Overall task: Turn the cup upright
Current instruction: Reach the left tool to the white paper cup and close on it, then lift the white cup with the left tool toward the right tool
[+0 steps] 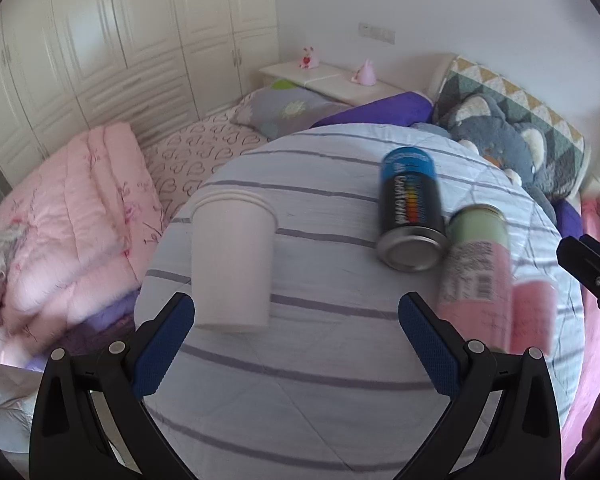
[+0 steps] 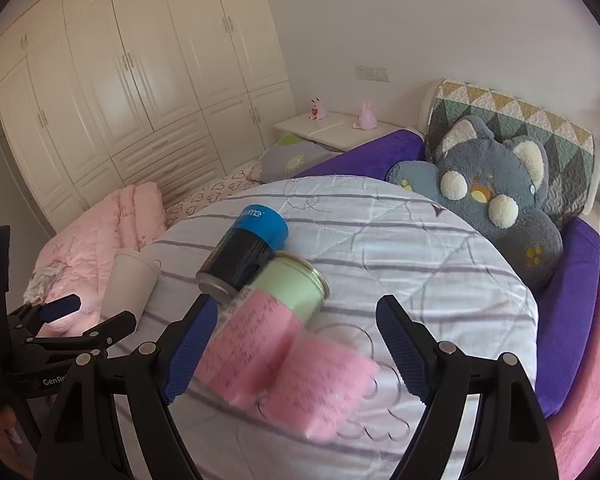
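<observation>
A white paper cup (image 1: pixel 231 260) stands upright, rim up, on the striped round table (image 1: pixel 300 380). My left gripper (image 1: pixel 296 344) is open, and the cup's base sits just ahead of its left finger (image 1: pixel 162 348). The cup also shows in the right wrist view (image 2: pixel 130 280) at the table's left edge, beside the left gripper (image 2: pixel 82 316). My right gripper (image 2: pixel 296 344) is open around a blurred pink-and-green can (image 2: pixel 284 332) without closing on it.
A black-and-blue can (image 1: pixel 410 208) lies on its side next to the pink-and-green can (image 1: pixel 480 272). A folded pink quilt (image 1: pixel 60 220) lies on the bed at left. A grey plush cushion (image 2: pixel 496 200) and purple pillows (image 2: pixel 568 312) border the table at right.
</observation>
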Action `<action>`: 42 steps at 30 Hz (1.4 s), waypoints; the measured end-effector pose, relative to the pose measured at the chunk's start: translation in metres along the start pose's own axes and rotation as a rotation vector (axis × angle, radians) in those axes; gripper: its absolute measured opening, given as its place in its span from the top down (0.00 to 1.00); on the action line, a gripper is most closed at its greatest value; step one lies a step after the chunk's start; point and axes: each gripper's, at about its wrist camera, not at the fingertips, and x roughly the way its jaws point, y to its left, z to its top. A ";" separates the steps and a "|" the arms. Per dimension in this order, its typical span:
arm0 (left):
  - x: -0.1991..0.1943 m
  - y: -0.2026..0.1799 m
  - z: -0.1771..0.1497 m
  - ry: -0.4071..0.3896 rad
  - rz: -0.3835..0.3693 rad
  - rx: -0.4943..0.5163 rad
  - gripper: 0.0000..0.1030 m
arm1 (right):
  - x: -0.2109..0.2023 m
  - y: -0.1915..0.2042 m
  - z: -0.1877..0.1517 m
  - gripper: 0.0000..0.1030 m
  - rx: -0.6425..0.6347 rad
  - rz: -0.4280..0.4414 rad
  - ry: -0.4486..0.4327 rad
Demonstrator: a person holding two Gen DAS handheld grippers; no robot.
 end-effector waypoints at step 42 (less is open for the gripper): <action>0.030 -0.013 -0.051 0.182 -0.088 0.019 0.43 | 0.046 0.001 -0.007 0.20 0.042 -0.039 0.127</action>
